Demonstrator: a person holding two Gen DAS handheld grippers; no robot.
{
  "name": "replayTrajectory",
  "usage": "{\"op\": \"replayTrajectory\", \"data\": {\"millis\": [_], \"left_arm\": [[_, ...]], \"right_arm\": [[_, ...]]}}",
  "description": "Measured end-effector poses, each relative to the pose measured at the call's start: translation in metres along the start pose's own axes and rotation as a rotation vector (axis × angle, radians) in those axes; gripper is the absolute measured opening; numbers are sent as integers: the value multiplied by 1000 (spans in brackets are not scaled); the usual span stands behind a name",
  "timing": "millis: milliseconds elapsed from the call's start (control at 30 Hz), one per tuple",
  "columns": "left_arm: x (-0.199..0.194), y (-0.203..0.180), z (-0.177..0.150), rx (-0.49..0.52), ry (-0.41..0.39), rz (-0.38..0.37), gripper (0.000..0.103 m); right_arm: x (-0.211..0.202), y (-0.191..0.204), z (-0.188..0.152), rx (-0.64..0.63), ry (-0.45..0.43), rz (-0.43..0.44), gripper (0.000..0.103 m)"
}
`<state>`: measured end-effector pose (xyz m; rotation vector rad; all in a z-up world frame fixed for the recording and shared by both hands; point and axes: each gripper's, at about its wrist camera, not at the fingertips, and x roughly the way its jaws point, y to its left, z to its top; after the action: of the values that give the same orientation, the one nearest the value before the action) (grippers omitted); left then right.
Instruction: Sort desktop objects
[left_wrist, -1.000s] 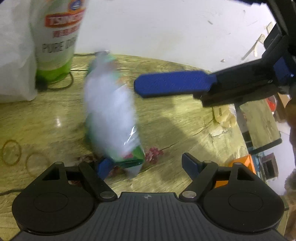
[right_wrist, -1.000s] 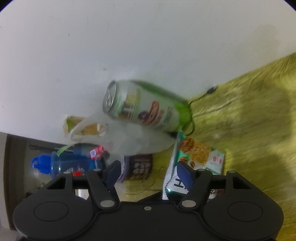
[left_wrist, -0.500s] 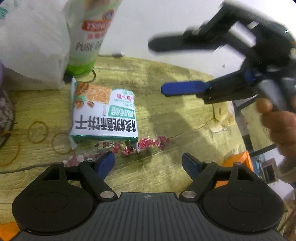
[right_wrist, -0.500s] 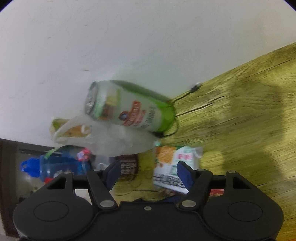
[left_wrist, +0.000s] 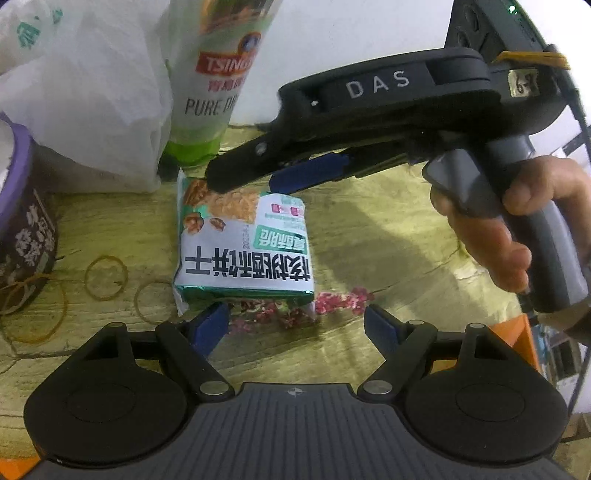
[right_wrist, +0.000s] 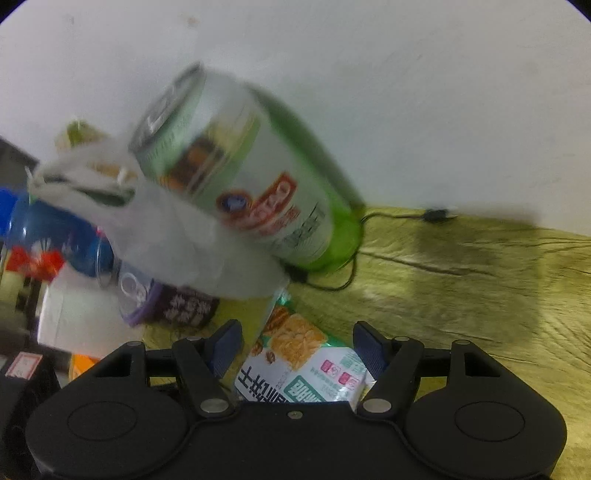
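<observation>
A white and green biscuit packet lies flat on the yellow wooden table, just ahead of my open, empty left gripper. My right gripper is open, its jaws either side of the packet's far end; it also shows in the left wrist view, low over that end. A tall green Tsingtao can stands behind the packet against the wall; it also shows in the right wrist view.
A white plastic bag and a purple-rimmed tub stand at the left. Rubber bands and pink crumbs lie near the packet. A thin black cable runs along the wall. A blue bottle stands far left.
The packet, blurred in mid-air a second ago, now lies flat on the table. My right gripper has swung down from above to the packet's far end. My left gripper stays open.
</observation>
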<state>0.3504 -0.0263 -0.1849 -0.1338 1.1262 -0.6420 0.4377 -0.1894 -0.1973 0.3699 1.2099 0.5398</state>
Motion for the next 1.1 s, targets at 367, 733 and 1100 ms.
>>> {"op": "replayTrajectory", "data": {"millis": [367,733,1100], "left_arm": [[5,4,10,3,-12,31,82],[-30,-6,-1,50,32,0,86],[-21,-26,-13,96,135,-103,87]], "right_arm": [[-18,-41,-54,209,169,215,72],[-48,-30,-23,144,-53,102,73],[-12,-16,-16,101,-3,70,73]]}}
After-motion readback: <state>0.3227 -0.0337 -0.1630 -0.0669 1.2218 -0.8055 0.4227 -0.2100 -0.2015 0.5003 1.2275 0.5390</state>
